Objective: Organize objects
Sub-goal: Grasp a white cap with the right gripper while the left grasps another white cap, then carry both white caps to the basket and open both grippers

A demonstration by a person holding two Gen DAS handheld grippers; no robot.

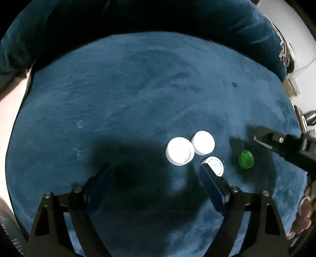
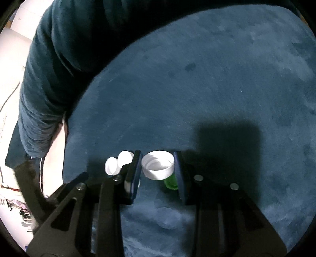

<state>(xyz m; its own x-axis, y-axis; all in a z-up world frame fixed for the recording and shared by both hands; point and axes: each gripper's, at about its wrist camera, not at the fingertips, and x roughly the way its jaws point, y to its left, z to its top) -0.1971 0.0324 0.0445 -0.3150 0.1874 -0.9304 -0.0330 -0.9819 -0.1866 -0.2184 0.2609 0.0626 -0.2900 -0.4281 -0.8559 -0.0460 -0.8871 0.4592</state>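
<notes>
In the right wrist view my right gripper (image 2: 158,164) is shut on a white ribbed cap (image 2: 158,165), held open side up just above a green vial (image 2: 171,182) that stands on the blue cushion (image 2: 217,79). Two white-capped bottles (image 2: 118,161) stand to its left. In the left wrist view my left gripper (image 1: 155,170) is open and empty above the cushion. Ahead of it stand two white-capped bottles (image 1: 179,151) (image 1: 203,142), a patterned white cap (image 1: 216,165) by my right fingertip, and the green vial (image 1: 245,159). The right gripper (image 1: 276,142) shows at the right edge.
The blue velvet seat (image 1: 138,89) has a raised backrest (image 1: 158,17) behind it. The person's dark-sleeved arm (image 2: 49,69) is at the left of the right wrist view. A pale floor (image 1: 11,98) lies beyond the seat's left edge.
</notes>
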